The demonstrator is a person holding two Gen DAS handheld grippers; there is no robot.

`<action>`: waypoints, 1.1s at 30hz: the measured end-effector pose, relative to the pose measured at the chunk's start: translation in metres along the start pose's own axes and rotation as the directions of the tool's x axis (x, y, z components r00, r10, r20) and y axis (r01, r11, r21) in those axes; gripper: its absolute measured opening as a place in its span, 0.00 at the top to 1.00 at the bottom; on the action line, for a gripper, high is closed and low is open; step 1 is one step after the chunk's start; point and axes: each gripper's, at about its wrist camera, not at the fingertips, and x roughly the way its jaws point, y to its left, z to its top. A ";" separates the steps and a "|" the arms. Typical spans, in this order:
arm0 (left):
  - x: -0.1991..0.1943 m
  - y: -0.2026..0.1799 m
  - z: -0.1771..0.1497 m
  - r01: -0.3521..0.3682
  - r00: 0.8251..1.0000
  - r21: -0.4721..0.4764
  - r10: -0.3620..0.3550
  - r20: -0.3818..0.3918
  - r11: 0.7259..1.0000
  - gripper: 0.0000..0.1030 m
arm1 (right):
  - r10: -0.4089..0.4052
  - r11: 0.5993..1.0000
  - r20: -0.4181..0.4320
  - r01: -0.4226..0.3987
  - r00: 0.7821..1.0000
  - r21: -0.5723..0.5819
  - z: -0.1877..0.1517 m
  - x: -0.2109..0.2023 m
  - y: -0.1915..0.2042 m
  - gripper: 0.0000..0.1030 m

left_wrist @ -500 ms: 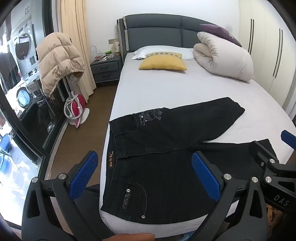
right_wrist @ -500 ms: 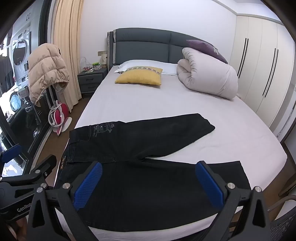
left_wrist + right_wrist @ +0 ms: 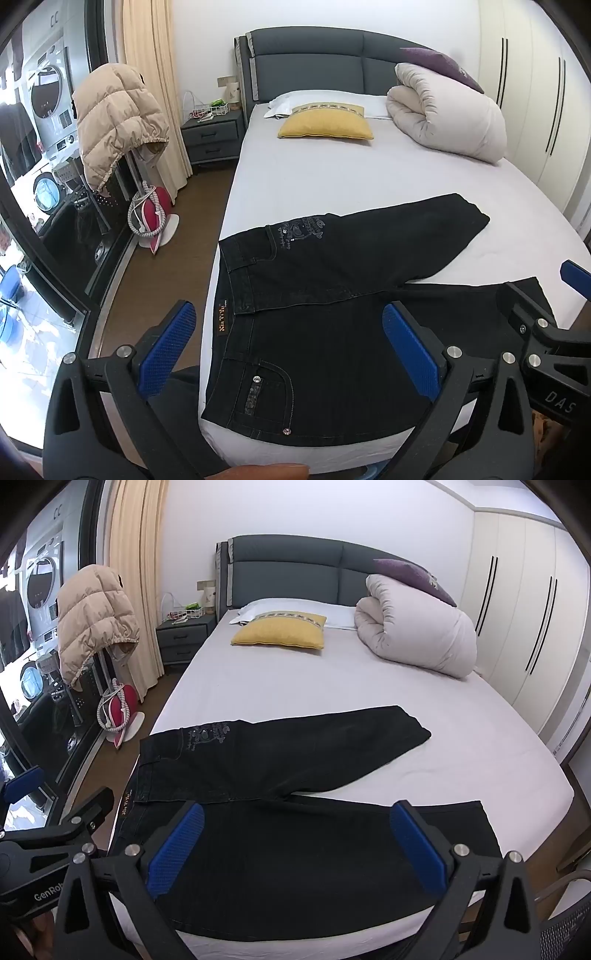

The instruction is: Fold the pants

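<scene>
Nothing has visibly moved since half a second ago; both views match the earlier ones, with the pants and both grippers in the same places. Black pants lie spread flat on the near end of the bed, waistband toward the left edge, back pockets up; one leg runs along the near edge toward the right, the other angles away toward the far right, so the legs form an open V. Above the waistband end hovers the left gripper; its blue-padded fingers are spread wide with nothing between them, apart from the cloth. Over the near leg hangs the right gripper; its fingers are likewise spread wide and pinch nothing. At the far end of the bed lie a yellow pillow, a white pillow behind it, and a rolled pale duvet to the right with a purple cushion behind. Left of the headboard stands a grey nightstand; on it sits a white wire basket holding something green, too small to tell what. Nearer on the left a beige puffer jacket hangs over a stand, and a red steam iron rests on the wooden floor. White wardrobe doors line the right wall.
</scene>
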 end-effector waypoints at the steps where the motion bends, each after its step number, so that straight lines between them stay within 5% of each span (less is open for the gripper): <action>1: 0.000 0.000 0.000 -0.001 1.000 0.000 0.001 0.000 1.000 0.00 | -0.001 1.000 -0.001 0.001 1.000 0.000 0.000 0.000 0.000 0.00; 33: 0.000 0.000 0.000 0.001 1.000 -0.001 -0.001 -0.003 1.000 0.00 | 0.000 1.000 -0.006 0.000 1.000 0.000 -0.002 0.003 0.001 0.00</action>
